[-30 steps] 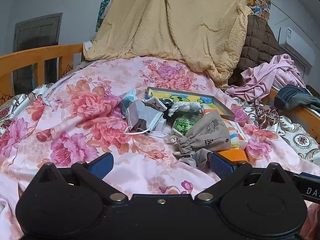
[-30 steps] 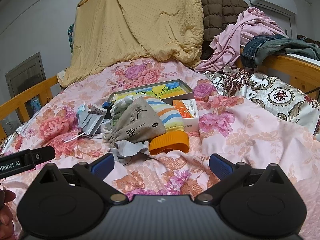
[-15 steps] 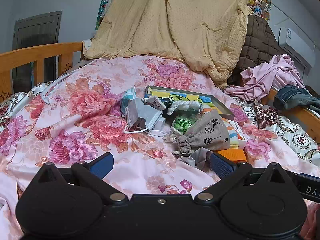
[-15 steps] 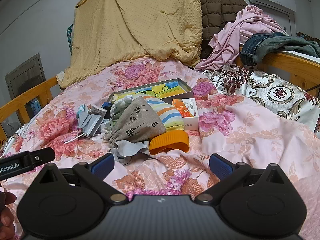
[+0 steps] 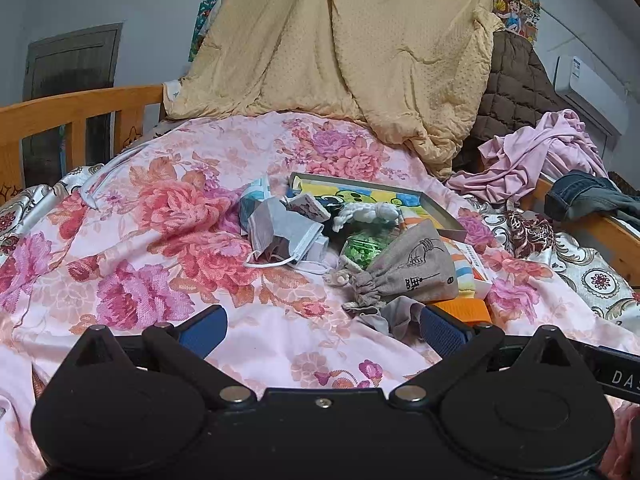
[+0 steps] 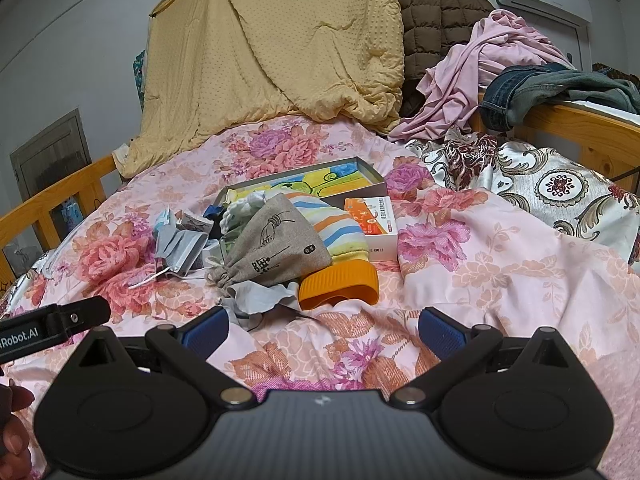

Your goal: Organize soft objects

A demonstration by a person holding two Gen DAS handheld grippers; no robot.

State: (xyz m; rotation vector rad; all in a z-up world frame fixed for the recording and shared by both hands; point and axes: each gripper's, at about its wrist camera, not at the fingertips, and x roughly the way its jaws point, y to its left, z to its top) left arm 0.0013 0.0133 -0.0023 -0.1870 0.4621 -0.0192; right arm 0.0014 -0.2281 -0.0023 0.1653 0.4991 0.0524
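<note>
The task looks not yet begun. The soft things lie in one heap in the middle of both frames, on the floral sheet [image 5: 120,240]: a grey pouch [image 6: 276,244], a striped sock [image 6: 340,228] under it, face masks [image 5: 284,232], a grey cloth [image 6: 256,300] and a white knotted toy [image 5: 368,212]. An open box [image 6: 360,172] stands behind the heap, nearly empty; I judge it may be the place for them, but this is not sure. The left gripper [image 5: 320,326] is spread wide and holds nothing, low in the frame just before the cloth. The right gripper [image 6: 322,328] is also wide and empty, near the orange cuff [image 6: 340,284]. Everything remains to sort.
</note>
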